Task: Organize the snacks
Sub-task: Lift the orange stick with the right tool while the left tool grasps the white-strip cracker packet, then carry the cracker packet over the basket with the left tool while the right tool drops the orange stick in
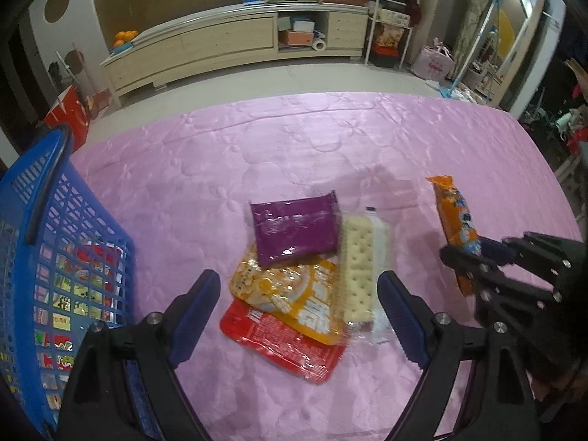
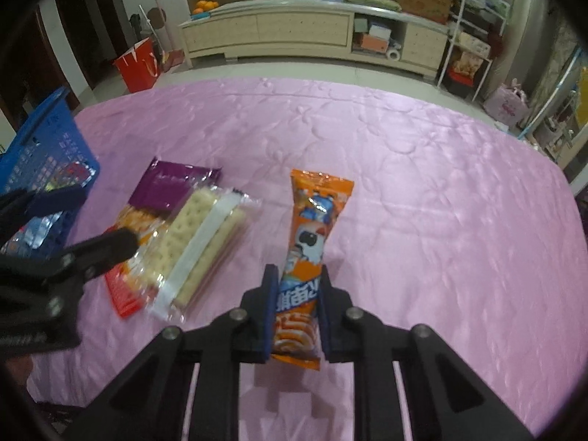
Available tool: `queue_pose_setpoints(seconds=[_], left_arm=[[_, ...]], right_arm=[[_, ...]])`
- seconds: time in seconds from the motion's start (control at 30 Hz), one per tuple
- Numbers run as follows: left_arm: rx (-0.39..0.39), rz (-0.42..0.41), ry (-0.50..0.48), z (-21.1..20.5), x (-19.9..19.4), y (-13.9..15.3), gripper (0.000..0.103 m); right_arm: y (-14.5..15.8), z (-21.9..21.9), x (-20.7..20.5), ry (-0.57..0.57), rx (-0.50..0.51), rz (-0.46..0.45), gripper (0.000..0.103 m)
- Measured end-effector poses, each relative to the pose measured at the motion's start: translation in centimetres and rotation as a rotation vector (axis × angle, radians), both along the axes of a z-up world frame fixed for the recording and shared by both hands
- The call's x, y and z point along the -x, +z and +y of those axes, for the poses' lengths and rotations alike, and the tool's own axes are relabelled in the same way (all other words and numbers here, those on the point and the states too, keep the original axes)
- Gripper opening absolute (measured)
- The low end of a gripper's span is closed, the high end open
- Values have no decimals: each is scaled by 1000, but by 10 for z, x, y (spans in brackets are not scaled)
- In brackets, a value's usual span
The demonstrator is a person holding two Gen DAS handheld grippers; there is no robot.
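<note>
Both wrist cameras look forward and down over a pink quilted cloth (image 1: 294,139) toward a far pale wooden cabinet (image 1: 228,44). The left view sits close above the snack pile (image 1: 294,268), with a blue basket (image 1: 55,239) near left. The right view sits further right. Both share the pile, basket, cloth and cabinet, and each sees the other gripper.

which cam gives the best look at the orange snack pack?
Right wrist: the orange snack pack fills mid-frame, print readable, clamped by the right gripper. Left wrist shows it only at the frame's right side, small, lower end hidden behind that gripper.
</note>
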State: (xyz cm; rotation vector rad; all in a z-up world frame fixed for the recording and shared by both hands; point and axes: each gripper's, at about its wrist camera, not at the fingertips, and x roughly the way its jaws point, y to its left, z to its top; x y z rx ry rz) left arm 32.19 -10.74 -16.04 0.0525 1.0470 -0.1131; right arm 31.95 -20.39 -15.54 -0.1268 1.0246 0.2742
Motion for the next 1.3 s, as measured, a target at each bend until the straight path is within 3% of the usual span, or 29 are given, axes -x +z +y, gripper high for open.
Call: queue_pose_setpoints(seconds=[0.13,0.27,0.6,0.83,0.9,0.97,1.13,1.3], left_arm=[[-36,7,-58,-18,5,0,86],[-63,29,-105,-35,3,-4,86],[-104,77,-107,-56,-20,-17,86],[-126,122,-121,-71,-27,-33,86],[-128,138,-129,-77,-28,-37,82],[-134,152,-139,-79,-27,-41,67],[-122,152,-161,-82,-24,-39,44],[-121,137,-153,-75,-16,-29,40]], right_arm=[[4,-3,3,3,41,-24,23],[10,-11,-1,-24,21,-23,23],[14,-23,-10,-61,57,-40,23],[12,-29,-11,-66,25,-28,23],[11,-29,-13,-67,22,-19,24],[10,-29,-13,-68,23,-14,24],[12,-29,-13,-67,12,-9,24],[10,-27,-11,-53,13,-2,24]])
